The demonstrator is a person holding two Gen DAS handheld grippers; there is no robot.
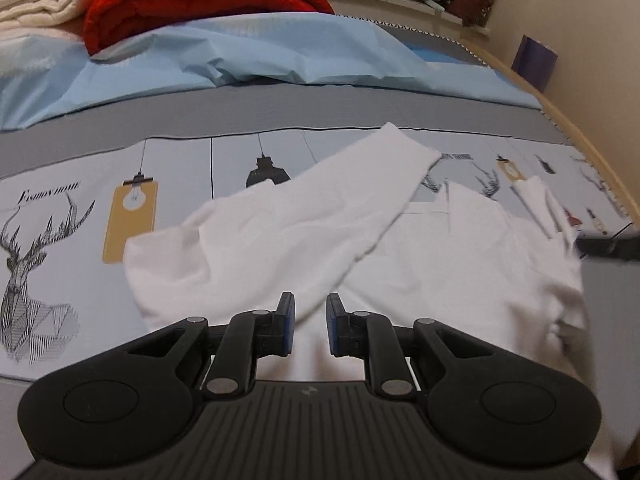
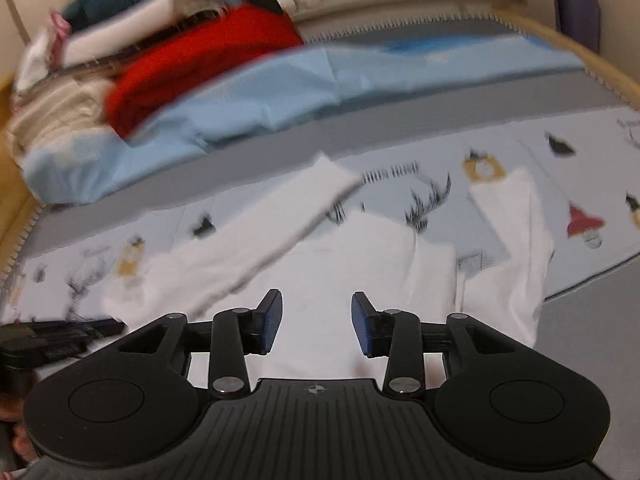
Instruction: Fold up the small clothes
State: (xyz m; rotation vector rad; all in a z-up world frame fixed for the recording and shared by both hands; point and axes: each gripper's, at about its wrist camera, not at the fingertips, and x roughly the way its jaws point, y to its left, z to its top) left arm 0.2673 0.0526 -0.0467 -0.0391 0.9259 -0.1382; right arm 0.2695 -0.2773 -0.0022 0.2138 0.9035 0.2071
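The white garment (image 1: 304, 236) lies directly ahead of both empty claws; its folded sleeve (image 1: 340, 192) runs diagonally up-right. Left gripper (image 1: 311, 322) is narrowly open, right gripper (image 2: 316, 322) wider.

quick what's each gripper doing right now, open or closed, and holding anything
Left gripper: open, narrow gap, nothing between its fingers, above the white shirt.
Right gripper: open wider, empty, over the same shirt.
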